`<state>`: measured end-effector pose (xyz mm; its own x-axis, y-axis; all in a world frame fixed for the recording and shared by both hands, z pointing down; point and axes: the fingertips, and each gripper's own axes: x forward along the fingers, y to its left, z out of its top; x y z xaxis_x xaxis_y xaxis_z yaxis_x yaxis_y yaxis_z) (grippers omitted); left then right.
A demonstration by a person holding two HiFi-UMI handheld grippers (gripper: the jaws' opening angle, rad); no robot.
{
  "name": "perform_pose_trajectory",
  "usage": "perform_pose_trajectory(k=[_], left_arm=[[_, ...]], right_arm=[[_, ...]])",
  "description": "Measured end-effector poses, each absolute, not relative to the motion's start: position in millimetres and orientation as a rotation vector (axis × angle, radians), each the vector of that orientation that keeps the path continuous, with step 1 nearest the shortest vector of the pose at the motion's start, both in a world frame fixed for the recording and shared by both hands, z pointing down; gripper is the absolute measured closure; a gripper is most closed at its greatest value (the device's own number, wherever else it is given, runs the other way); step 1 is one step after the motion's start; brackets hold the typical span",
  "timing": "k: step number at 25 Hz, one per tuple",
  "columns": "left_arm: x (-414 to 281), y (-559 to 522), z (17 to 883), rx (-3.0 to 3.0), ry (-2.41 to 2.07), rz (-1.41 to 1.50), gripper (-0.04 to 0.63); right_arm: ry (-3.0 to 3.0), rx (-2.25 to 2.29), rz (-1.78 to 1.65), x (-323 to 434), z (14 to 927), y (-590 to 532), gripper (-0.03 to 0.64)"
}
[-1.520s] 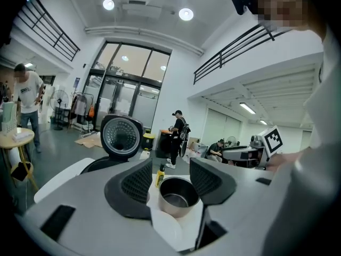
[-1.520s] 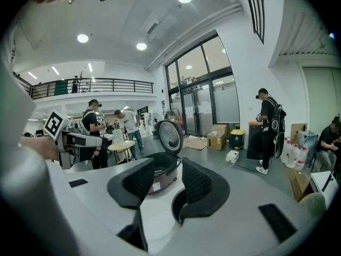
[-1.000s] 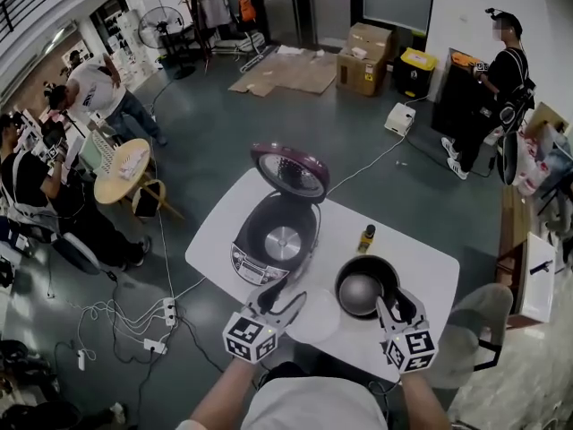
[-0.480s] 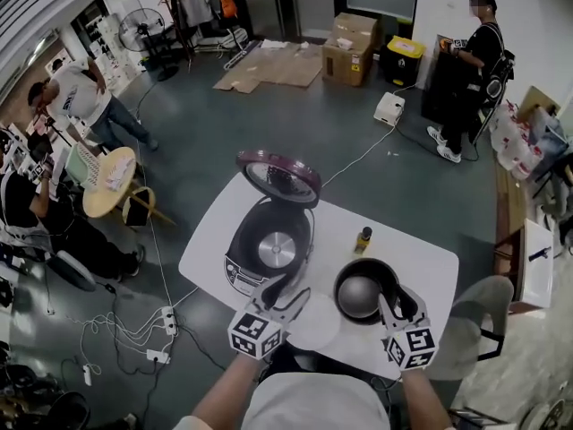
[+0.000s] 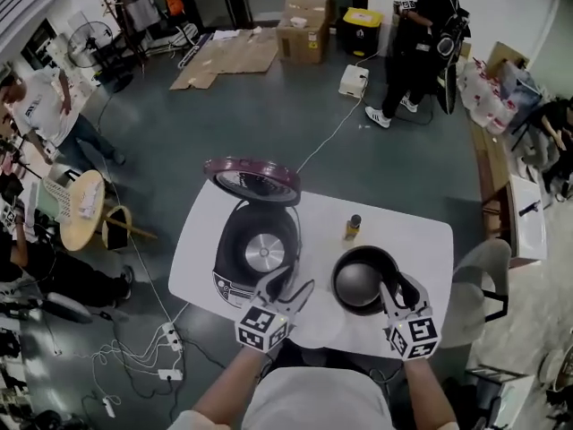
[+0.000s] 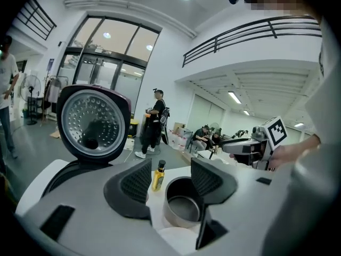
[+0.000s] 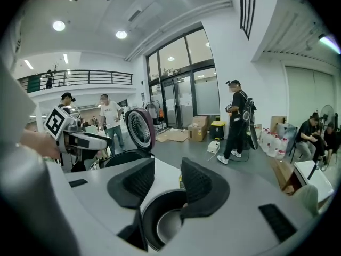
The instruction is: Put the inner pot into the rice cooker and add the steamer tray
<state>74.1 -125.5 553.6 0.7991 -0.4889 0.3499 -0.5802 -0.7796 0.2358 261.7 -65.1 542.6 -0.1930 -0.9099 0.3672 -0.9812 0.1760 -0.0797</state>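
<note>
Just ahead of the right gripper (image 5: 400, 292), the inner pot (image 5: 361, 280) is sitting upright on the counter (image 5: 419, 243), with its near rim lying right under the gripper's tips. The jaws are standing well apart and gripping nothing. In the right gripper view, one jaw is hanging over the pot's hollow and the other is outside its wall. The left gripper (image 5: 288, 287) is likewise gaping and empty, with the open rice cooker (image 5: 255, 249) just beyond it and the pot off to its right. The pot is looking like thin, stiff metal with a smooth dark coating. It is probably light but slippery, so pinching the rim wall between the jaws seems the surest hold. A pale disc, possibly the steamer tray (image 5: 318, 323), is lying between the two grippers.
</note>
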Motion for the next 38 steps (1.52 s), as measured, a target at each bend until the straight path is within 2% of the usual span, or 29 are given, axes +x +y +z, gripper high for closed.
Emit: perform_pose_trajectory(k=[19, 38], left_arm=[[163, -134, 645, 2.580, -0.552, 0.601, 0.348], [183, -133, 776, 2.310, -0.587, 0.909, 0.351]], right_arm=[[-1.975, 1.900, 0.624, 303, 622, -65, 0.443], [-1.720, 1.794, 0.913, 356, 751, -47, 0.430]])
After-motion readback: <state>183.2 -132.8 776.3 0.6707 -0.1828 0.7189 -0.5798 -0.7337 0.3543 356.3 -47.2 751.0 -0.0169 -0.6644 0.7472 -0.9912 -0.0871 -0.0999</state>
